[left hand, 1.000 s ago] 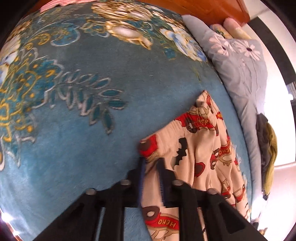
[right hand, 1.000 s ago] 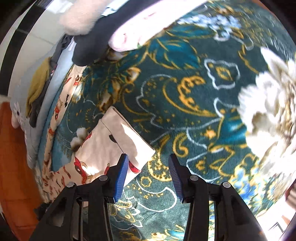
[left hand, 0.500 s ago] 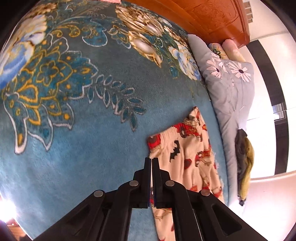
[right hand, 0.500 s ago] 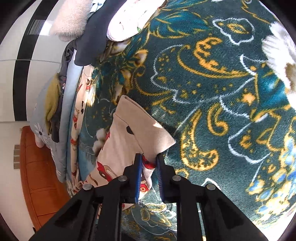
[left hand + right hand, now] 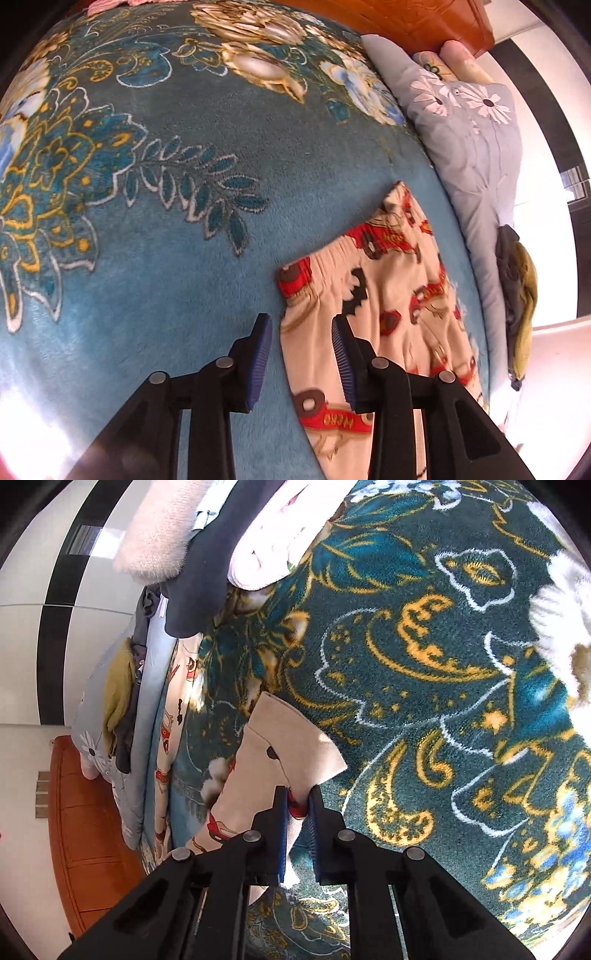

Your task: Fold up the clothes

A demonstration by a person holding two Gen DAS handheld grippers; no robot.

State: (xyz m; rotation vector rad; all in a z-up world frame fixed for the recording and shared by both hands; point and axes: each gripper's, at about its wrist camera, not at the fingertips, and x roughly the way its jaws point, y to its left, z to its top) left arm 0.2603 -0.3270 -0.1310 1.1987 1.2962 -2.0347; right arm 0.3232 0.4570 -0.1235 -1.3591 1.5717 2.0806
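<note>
Pants: I see cream printed pants (image 5: 388, 306) lying on the blue floral blanket (image 5: 166, 258) of a bed, waistband end toward 9 o'clock in my left view.
Left tool: my left tool (image 5: 303, 354) has just been opening; its jaws stand apart, the pants' edge lies between them, and neither pad presses on it.
Right tool: my right tool (image 5: 297, 830) has just been closing; its jaws are nearly together, pinching the pants (image 5: 273, 764) at a folded-over corner, plain inner side up.
Containers: I see no container in either view.
Edges: the pants' long edge runs close beside a grey flowered quilt (image 5: 476, 155) at 2 o'clock in the left view; a wooden headboard (image 5: 406, 18) is at 12.
Pile: dark and olive clothes (image 5: 517, 295) lie on the quilt at 3 o'clock; in the right view pink, dark and fluffy clothes (image 5: 207, 535) are heaped at 11.
Open room: I have bare blanket from 9 to 12 in the left view, and from 1 to 4 in the right.
</note>
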